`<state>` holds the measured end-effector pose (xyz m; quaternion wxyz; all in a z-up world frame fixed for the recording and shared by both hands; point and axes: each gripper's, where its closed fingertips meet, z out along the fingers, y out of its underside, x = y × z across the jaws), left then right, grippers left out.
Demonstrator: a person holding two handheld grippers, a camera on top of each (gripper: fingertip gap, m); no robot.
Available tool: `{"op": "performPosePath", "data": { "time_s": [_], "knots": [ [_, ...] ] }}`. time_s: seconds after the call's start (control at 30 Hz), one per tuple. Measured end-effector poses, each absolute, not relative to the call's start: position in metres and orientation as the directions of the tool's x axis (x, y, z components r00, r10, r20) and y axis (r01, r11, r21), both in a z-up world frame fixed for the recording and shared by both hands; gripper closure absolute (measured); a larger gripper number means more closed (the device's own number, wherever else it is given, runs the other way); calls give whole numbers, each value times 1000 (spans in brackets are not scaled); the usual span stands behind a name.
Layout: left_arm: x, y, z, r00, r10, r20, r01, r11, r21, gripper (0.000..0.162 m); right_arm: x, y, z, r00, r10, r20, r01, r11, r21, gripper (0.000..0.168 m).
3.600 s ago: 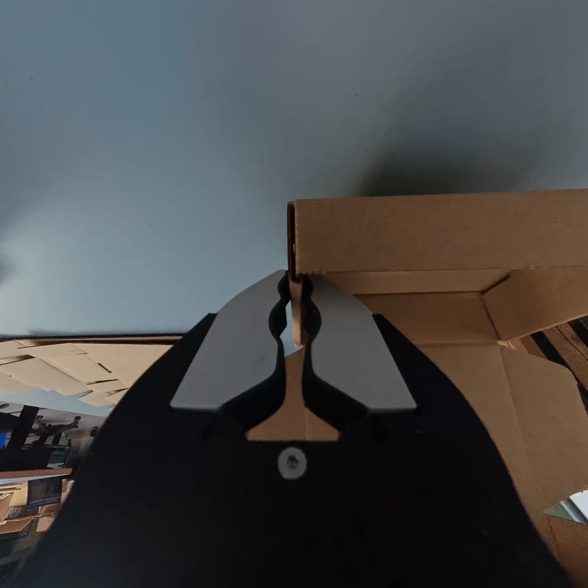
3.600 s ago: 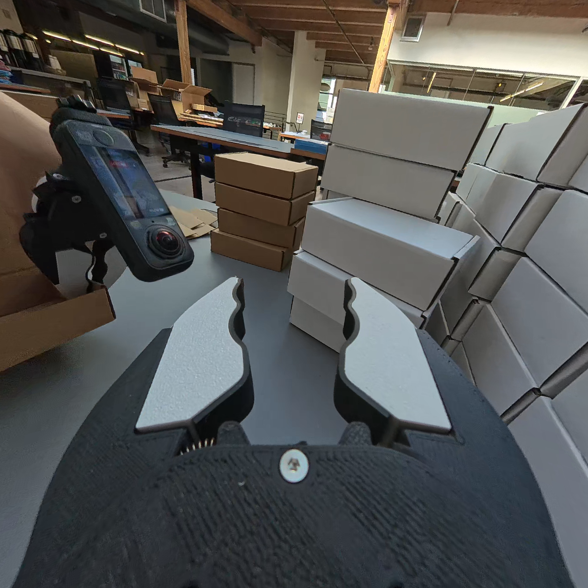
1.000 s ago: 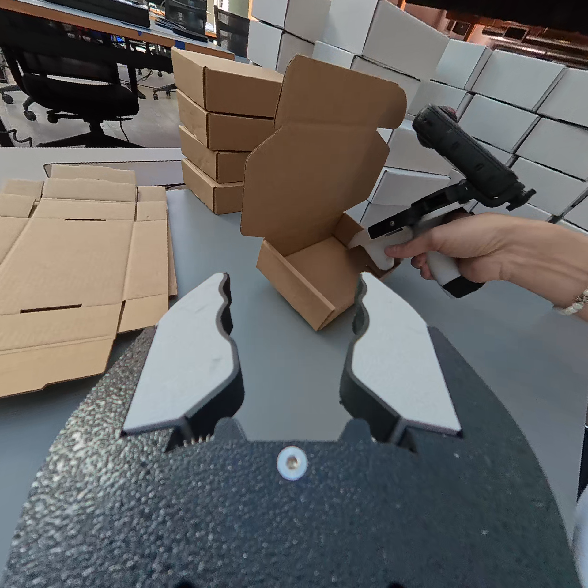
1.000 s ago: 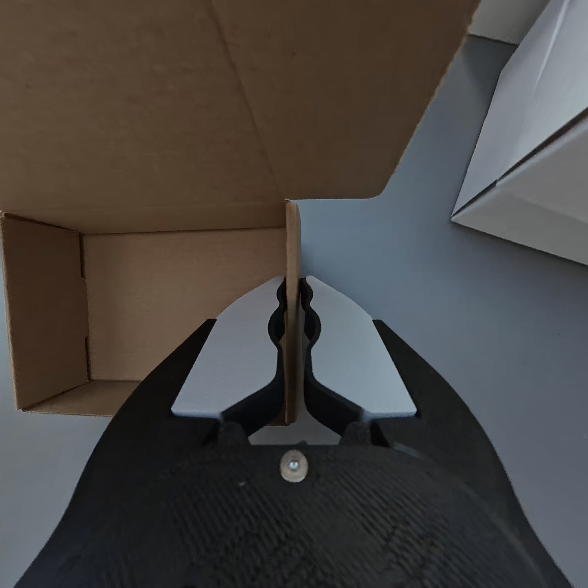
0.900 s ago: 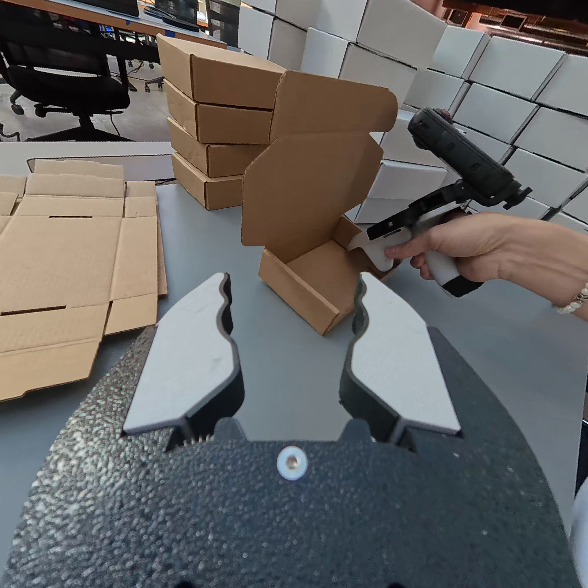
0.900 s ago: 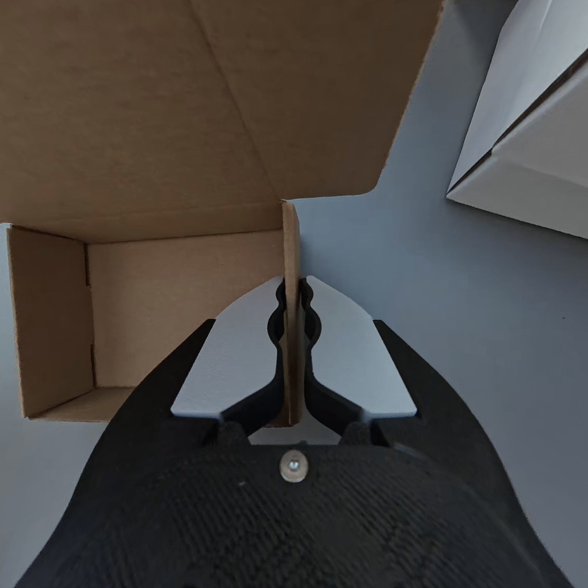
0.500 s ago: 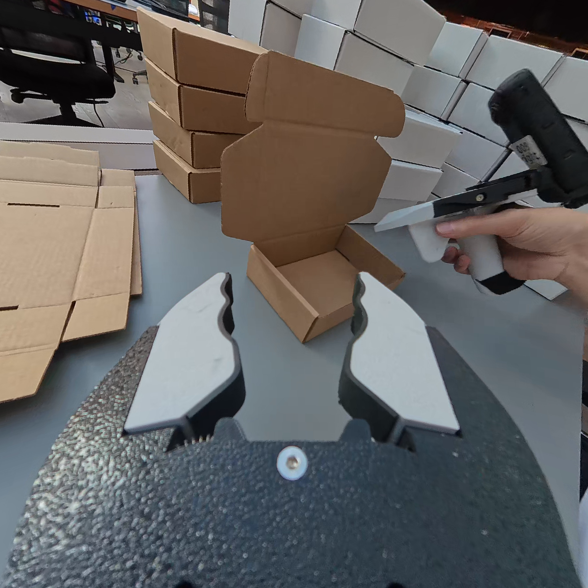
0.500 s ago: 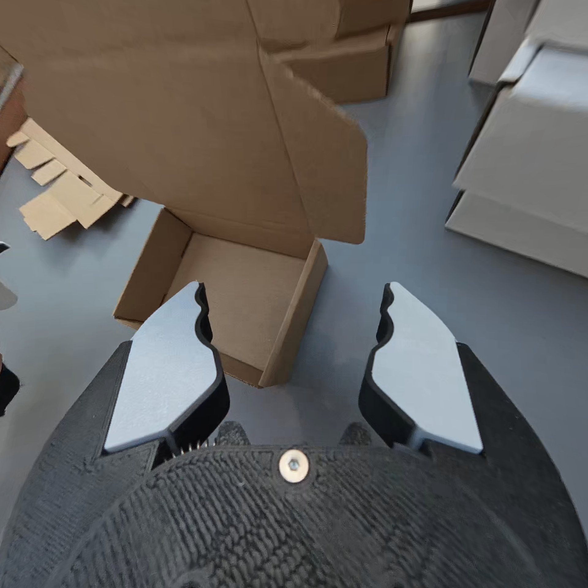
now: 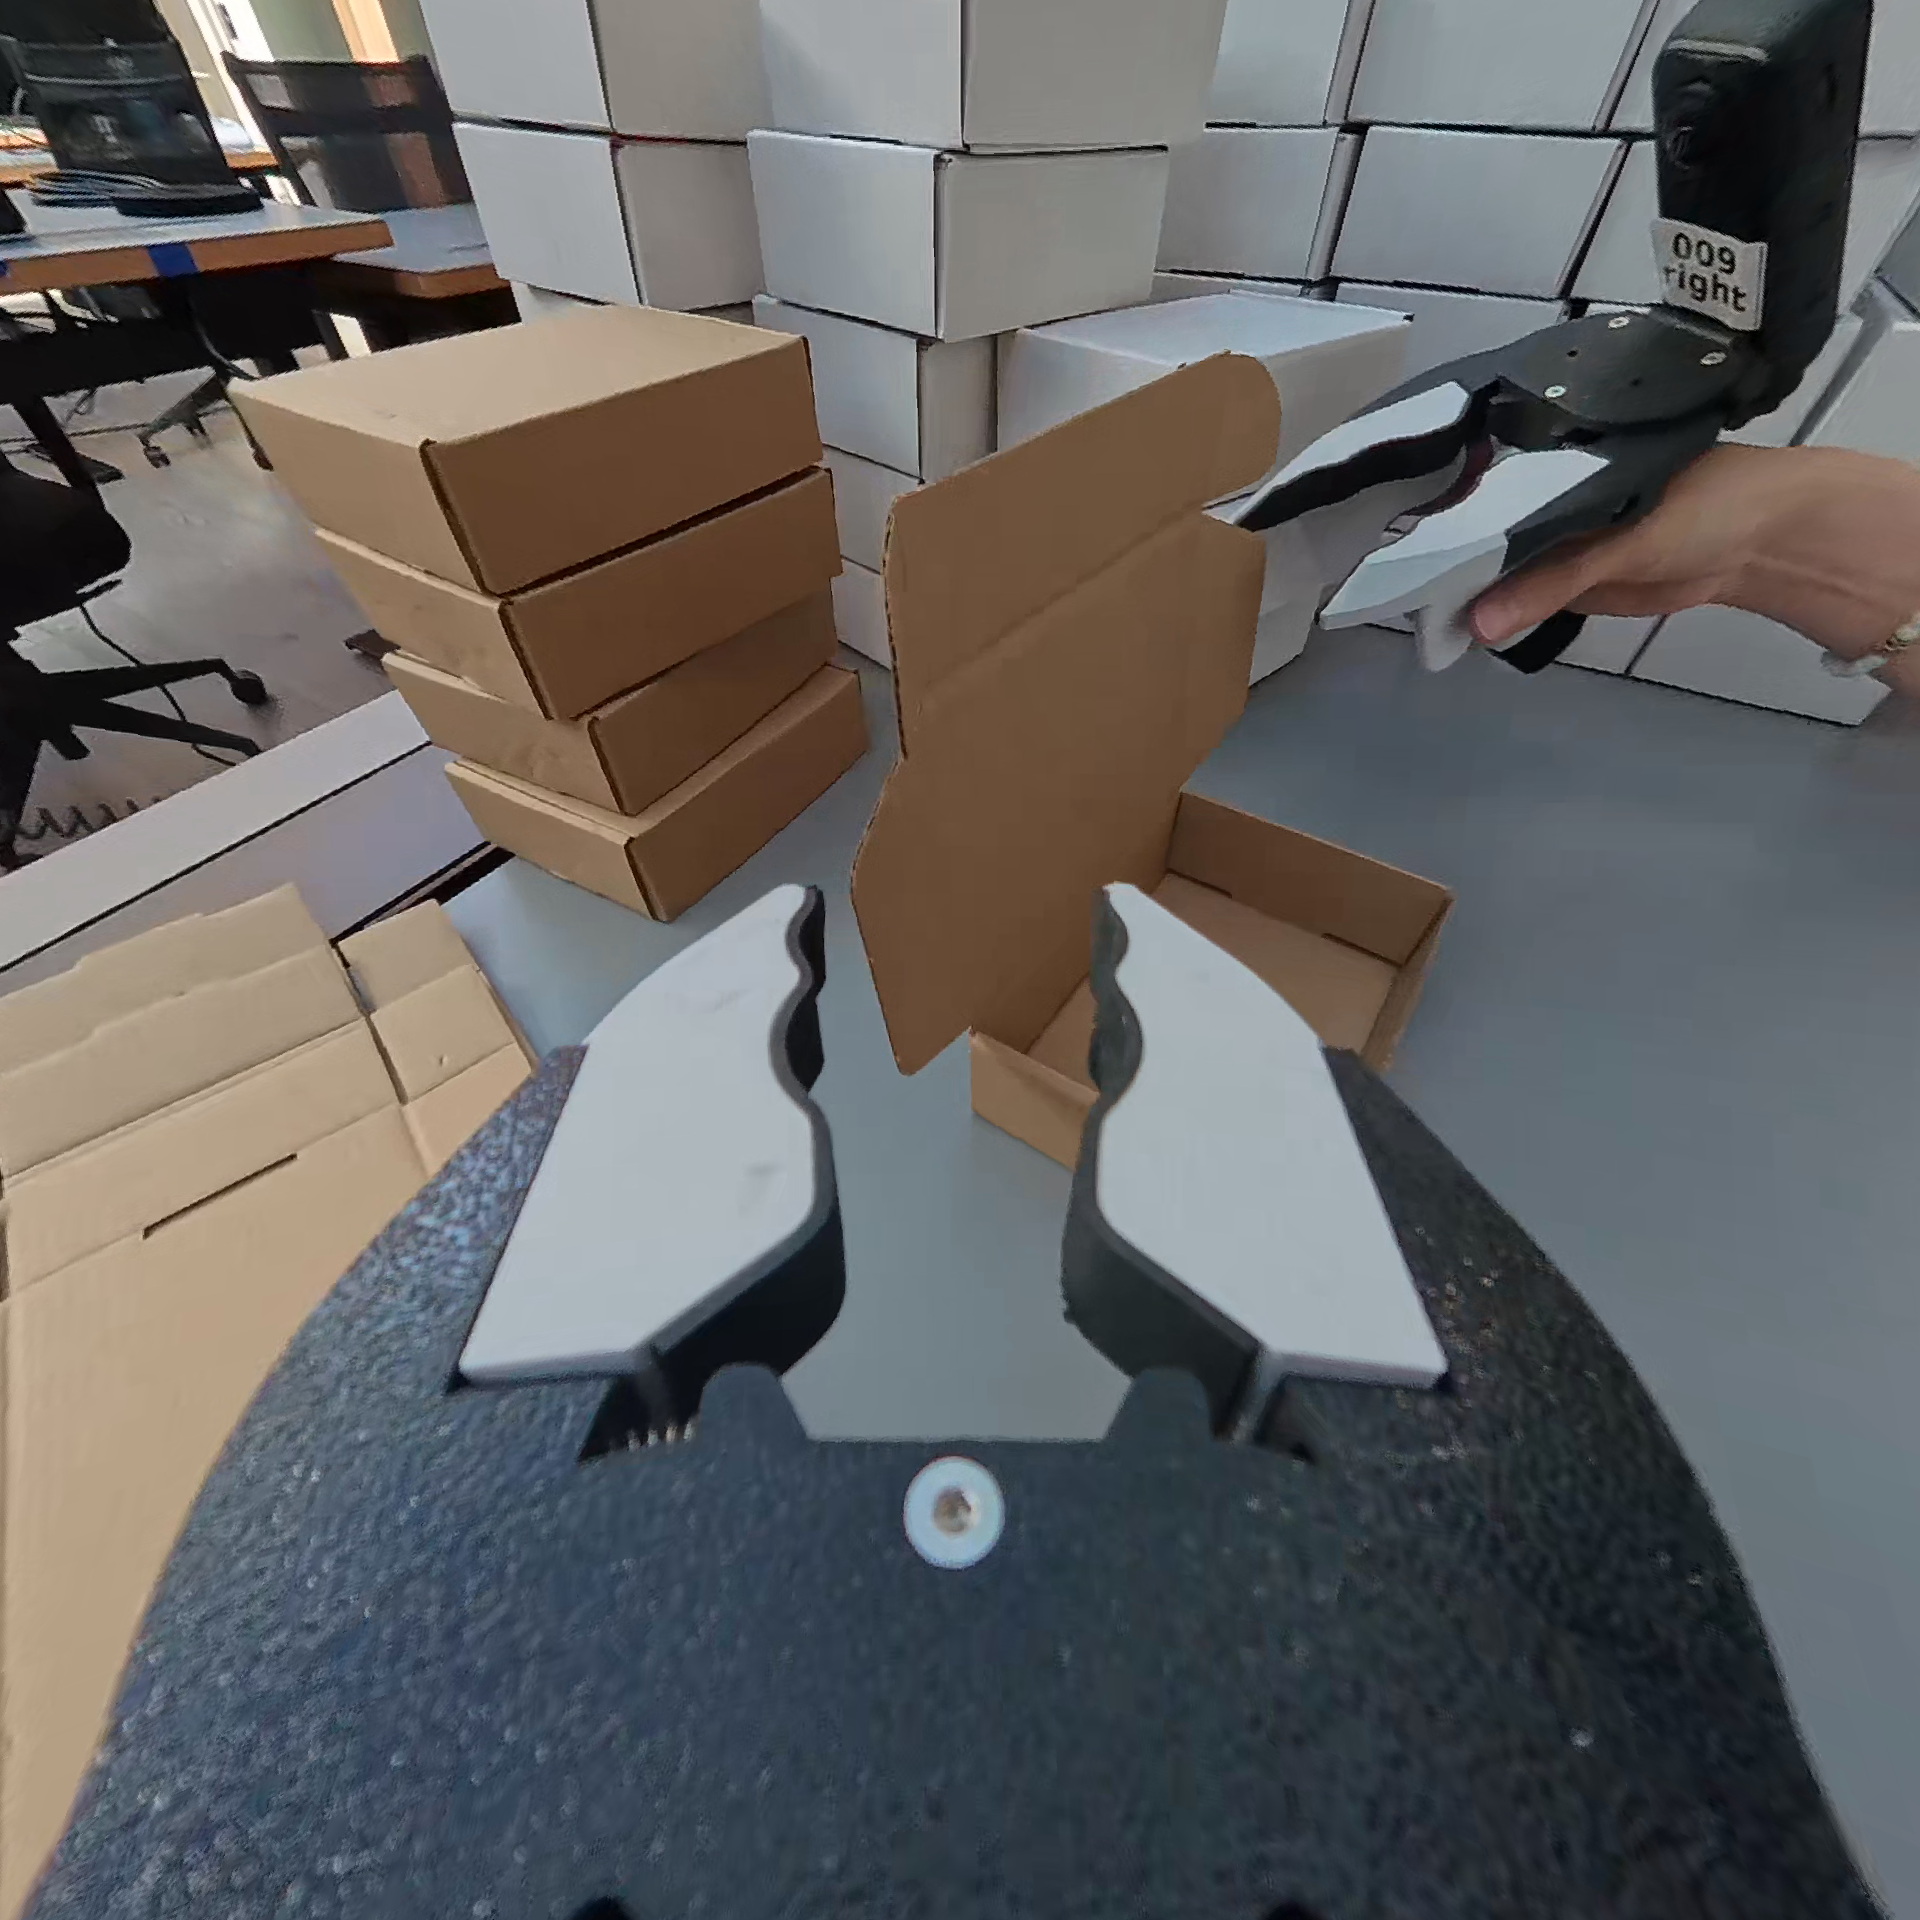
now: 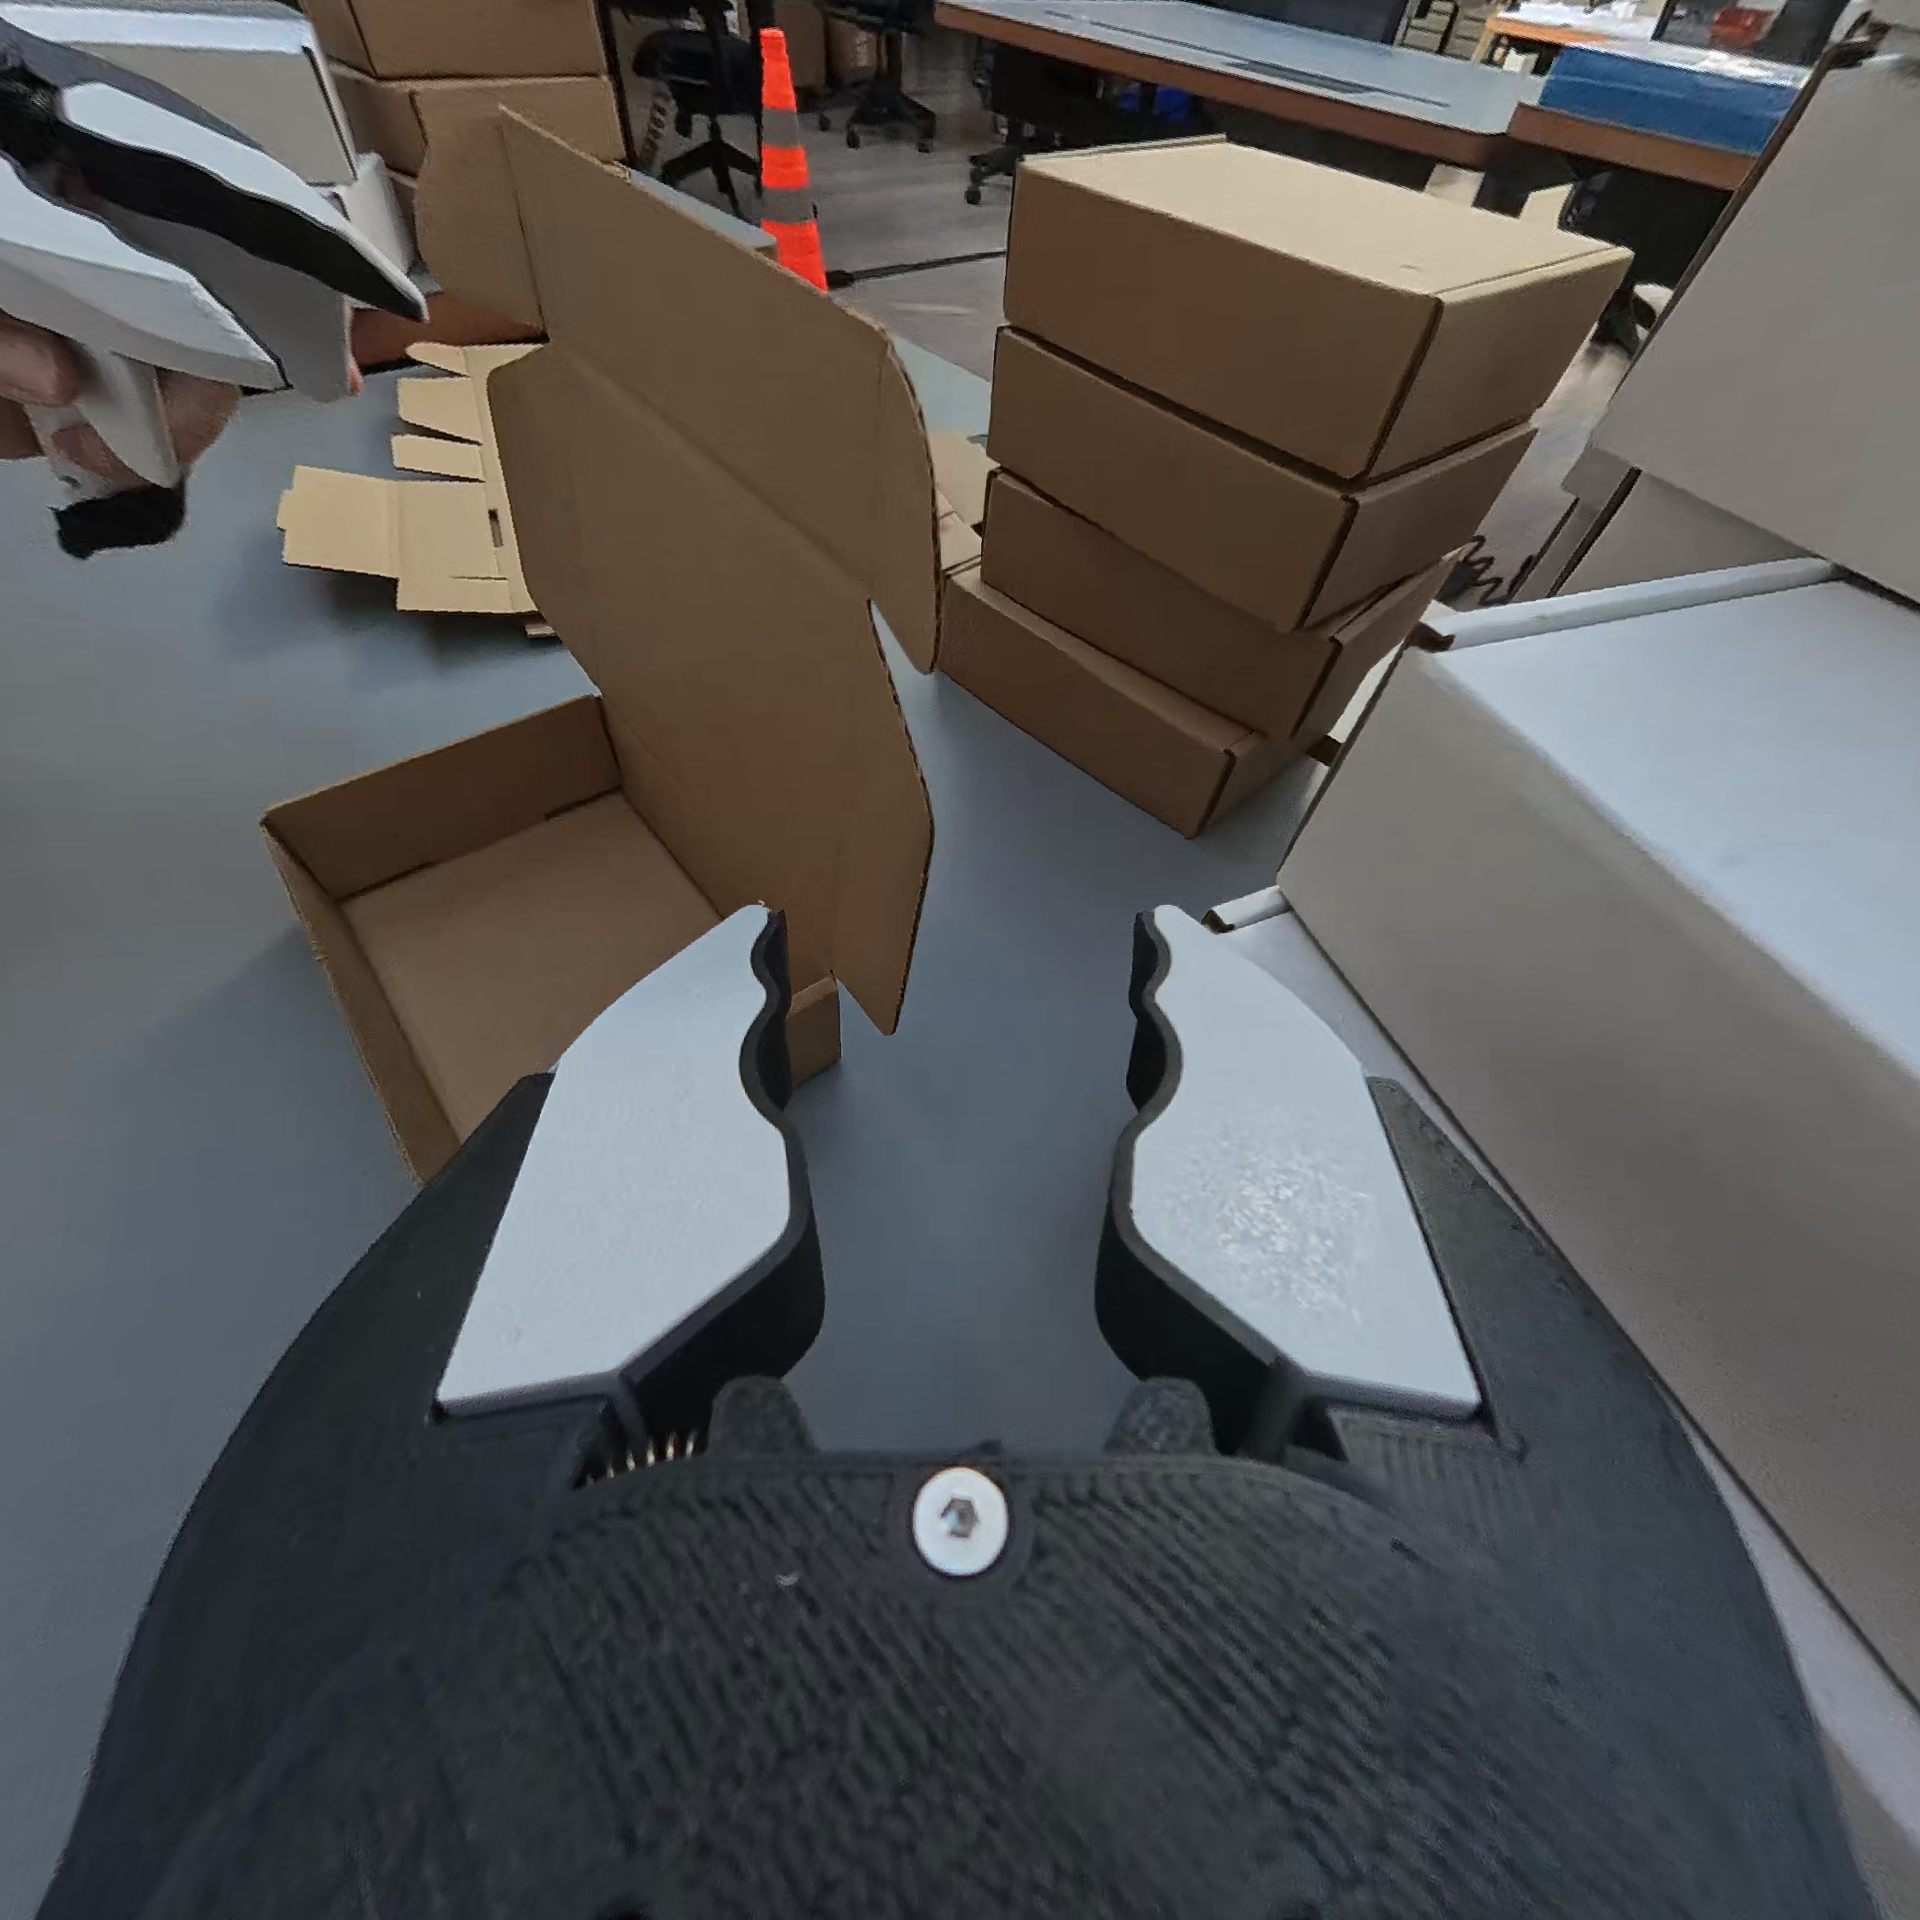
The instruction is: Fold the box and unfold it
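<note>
— What is changing around the right gripper [image 10: 956,977] at this moment?

— It is no longer pinching anything. A second ago its jaws were clamped on the side wall of the box [image 9: 1226,966]; now they are standing wide apart with nothing between them, and it is hovering back from the box, which is lying just ahead of it and to its left.

— And the left gripper [image 9: 961,956]?

— It is hanging with its jaws fairly wide and empty, as it was a second ago. The box is sitting directly ahead of its fingertips, the tray slightly to its right. In this view the right gripper is showing high on the far right, close to the top edge of the lid [image 9: 1070,665], though I cannot tell whether it is touching.

— How is the box standing?

— Its tray is resting flat on the grey table [image 9: 1610,1039], all four walls up, and the lid is rising nearly upright from the back wall, with its tuck flap bending at the top. A half-second ago it was already set down like this.

— So what is that telling us?

— I am judging that the tray is formed and released, so closing the lid is the fold's remaining step; the unfolding is not yet begun.

— Anything else nearby?

— A stack of brown boxes [image 9: 582,582] beyond the lid, flat cardboard blanks [image 9: 187,1164] to the left gripper's left, white boxes [image 9: 956,218] behind.
</note>
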<state>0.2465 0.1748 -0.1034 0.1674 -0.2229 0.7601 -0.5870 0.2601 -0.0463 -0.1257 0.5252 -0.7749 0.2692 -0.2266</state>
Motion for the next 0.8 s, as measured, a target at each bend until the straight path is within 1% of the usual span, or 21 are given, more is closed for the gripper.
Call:
{"op": "performPosePath", "data": {
  "time_s": [0.13,0.27,0.3,0.37,0.43,0.53,0.63,0.7,0.8],
  "knots": [
    [263,166,-116,-876,-482,10,-169,287,-943,114,265,-44,-117,811,-583,47,-134,-264,-955,118],
    [274,157,-125,-902,-431,30,-183,316,-931,121,265,-40,-118,854,-518,54,-105,-272,-957,134],
    [275,155,-125,-909,-414,43,-187,313,-931,124,265,-39,-117,858,-510,57,-98,-272,-957,136],
    [275,151,-124,-923,-379,65,-192,307,-932,125,263,-35,-117,880,-472,52,-90,-274,-957,140],
    [276,150,-123,-929,-364,71,-191,305,-933,128,265,-31,-119,886,-460,56,-88,-284,-955,140],
    [277,150,-123,-936,-344,81,-194,309,-931,136,268,-27,-122,890,-449,73,-79,-311,-947,144],
    [274,150,-126,-943,-320,88,-198,329,-923,148,266,-22,-122,903,-423,73,-69,-311,-948,162],
    [273,150,-127,-945,-319,70,-183,339,-923,158,265,-20,-122,907,-415,71,-66,-306,-950,164],
    [274,149,-125,-938,-347,17,-145,344,-928,161,265,-19,-121,897,-437,69,-79,-311,-947,166]
  ]
}}
